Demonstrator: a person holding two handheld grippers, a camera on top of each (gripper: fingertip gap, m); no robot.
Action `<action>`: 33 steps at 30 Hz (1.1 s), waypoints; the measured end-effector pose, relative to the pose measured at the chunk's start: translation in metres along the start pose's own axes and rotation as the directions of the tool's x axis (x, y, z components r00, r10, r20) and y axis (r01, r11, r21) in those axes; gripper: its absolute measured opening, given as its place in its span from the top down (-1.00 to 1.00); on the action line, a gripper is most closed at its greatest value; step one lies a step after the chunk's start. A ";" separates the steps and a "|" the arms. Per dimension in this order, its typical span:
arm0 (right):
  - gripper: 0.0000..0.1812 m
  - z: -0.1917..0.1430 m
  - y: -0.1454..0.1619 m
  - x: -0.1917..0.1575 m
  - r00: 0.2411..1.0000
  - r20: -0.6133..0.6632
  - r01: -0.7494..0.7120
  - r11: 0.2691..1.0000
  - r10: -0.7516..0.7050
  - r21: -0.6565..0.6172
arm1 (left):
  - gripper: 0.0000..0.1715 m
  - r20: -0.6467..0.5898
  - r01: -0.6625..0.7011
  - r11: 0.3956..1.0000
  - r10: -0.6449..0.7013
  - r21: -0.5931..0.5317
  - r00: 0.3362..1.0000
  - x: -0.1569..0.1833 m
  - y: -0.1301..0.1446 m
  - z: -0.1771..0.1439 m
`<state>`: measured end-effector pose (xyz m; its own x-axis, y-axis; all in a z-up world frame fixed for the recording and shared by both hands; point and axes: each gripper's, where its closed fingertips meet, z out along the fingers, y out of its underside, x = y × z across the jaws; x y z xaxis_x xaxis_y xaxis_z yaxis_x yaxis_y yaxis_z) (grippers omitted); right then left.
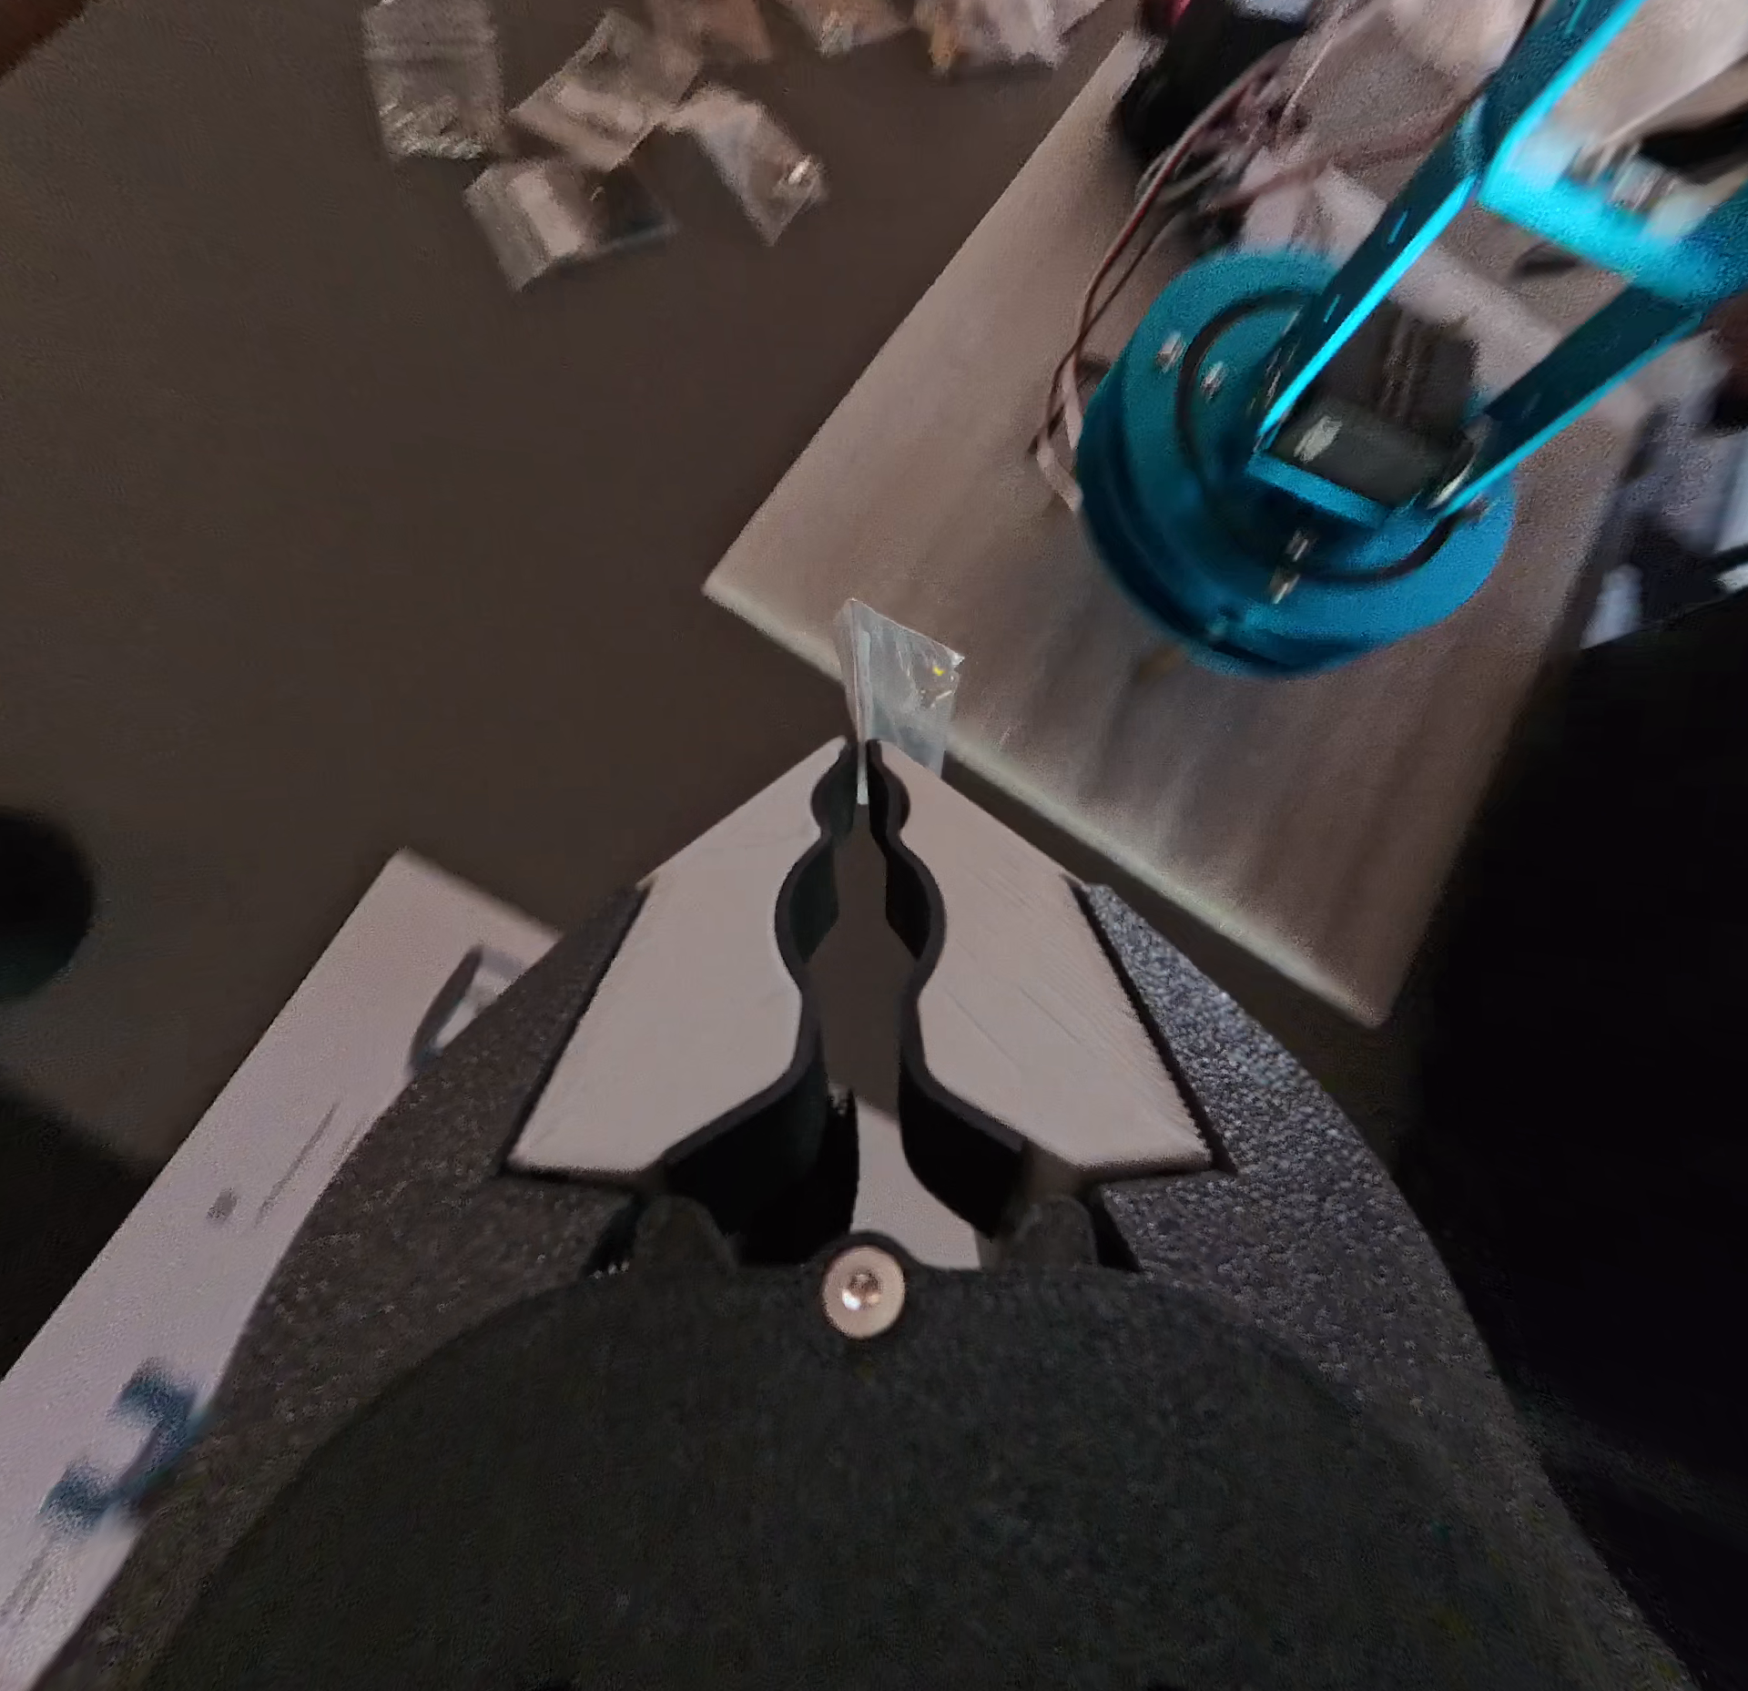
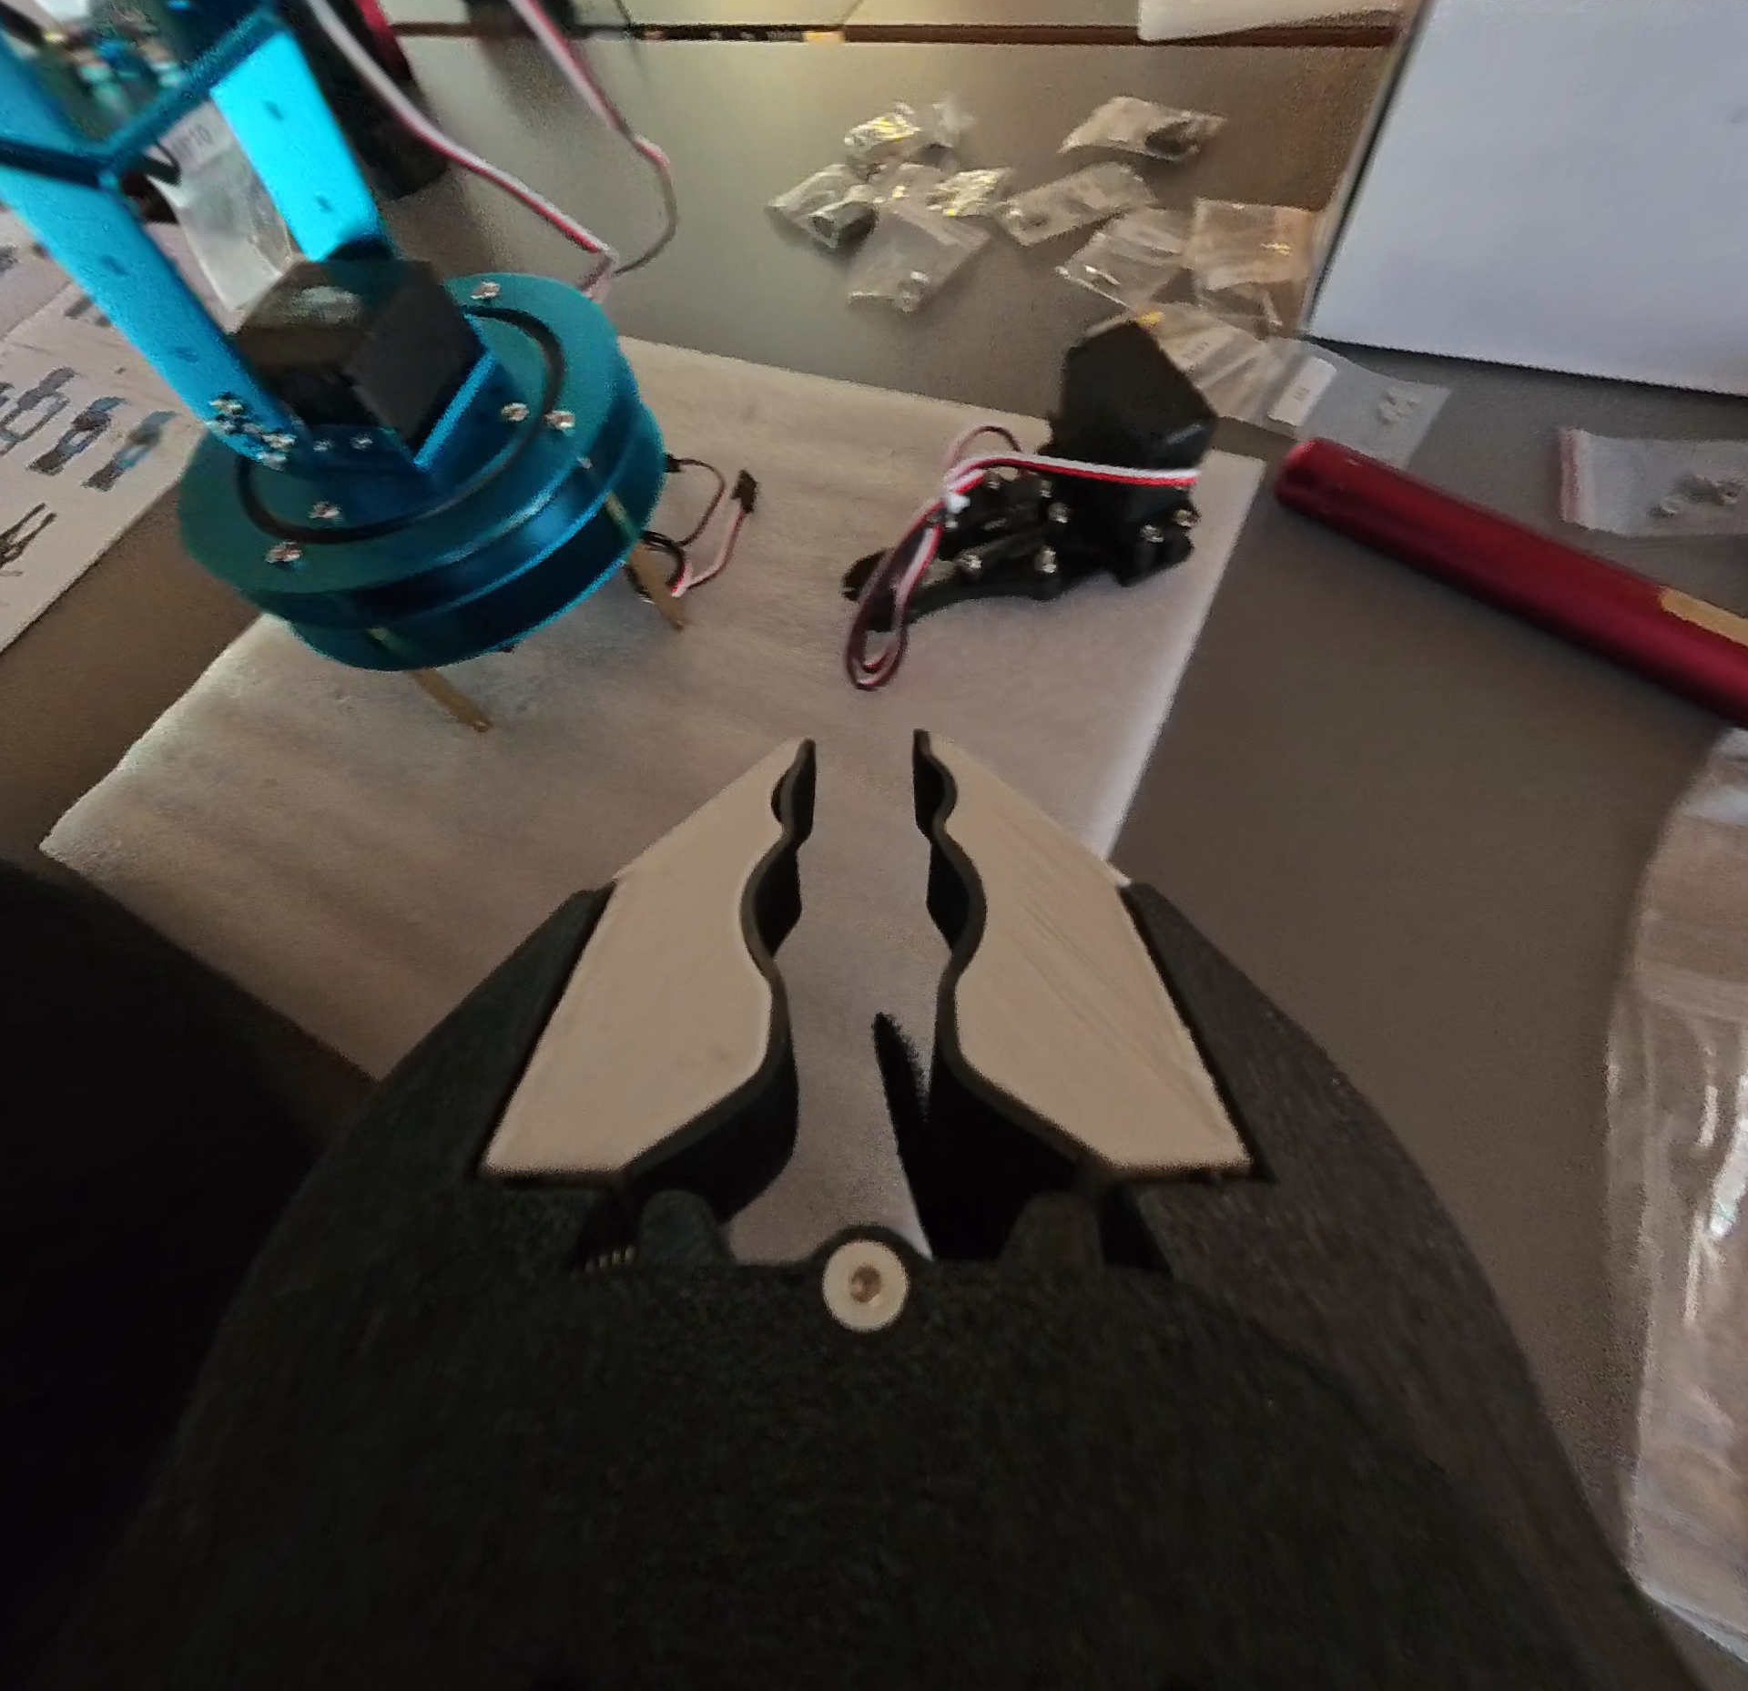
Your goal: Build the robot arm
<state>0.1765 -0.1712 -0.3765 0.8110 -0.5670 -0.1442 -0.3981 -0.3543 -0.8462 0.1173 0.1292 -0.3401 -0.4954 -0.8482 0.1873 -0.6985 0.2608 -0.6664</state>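
Fingertips of our left tool (image 1: 868, 758) pinch a small clear plastic bag (image 1: 899, 676) above the white foam pad (image 1: 1088, 699) near the blue turntable base (image 1: 1286, 472), while our right tool (image 2: 863, 747) hangs empty, jaws apart, over that pad short of the black servo claw (image 2: 1059, 510).

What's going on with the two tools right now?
Left tool shut on a small clear bag, above the pad's corner. Right tool open, empty, over the pad, short of the black part.
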 end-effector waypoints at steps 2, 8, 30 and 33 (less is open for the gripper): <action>0.79 0.002 -0.002 -0.017 0.999 0.028 0.021 1.000 -0.021 -0.004 | 0.99 0.124 -0.034 0.999 0.039 -0.041 0.992 -0.007 0.026 -0.025; 0.79 0.014 0.001 -0.082 0.988 0.132 0.088 0.996 -0.083 -0.033 | 0.99 0.379 0.096 0.995 -0.086 -0.008 0.921 -0.039 0.106 -0.141; 0.79 0.072 0.012 -0.302 0.896 0.362 0.315 0.943 -0.257 -0.111 | 0.99 0.414 0.254 0.963 -0.270 0.094 0.869 -0.038 0.293 -0.265; 0.79 0.074 0.012 -0.312 0.894 0.367 0.316 0.943 -0.257 -0.110 | 0.99 0.387 0.256 0.961 -0.276 0.104 0.880 -0.035 0.296 -0.264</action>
<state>-0.0494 0.0568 -0.3800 0.9846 -0.1435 -0.0998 -0.1664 -0.5945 -0.7867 -0.2084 0.3581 -0.3537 -0.0433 -0.9966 0.0697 -0.7445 -0.0143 -0.6675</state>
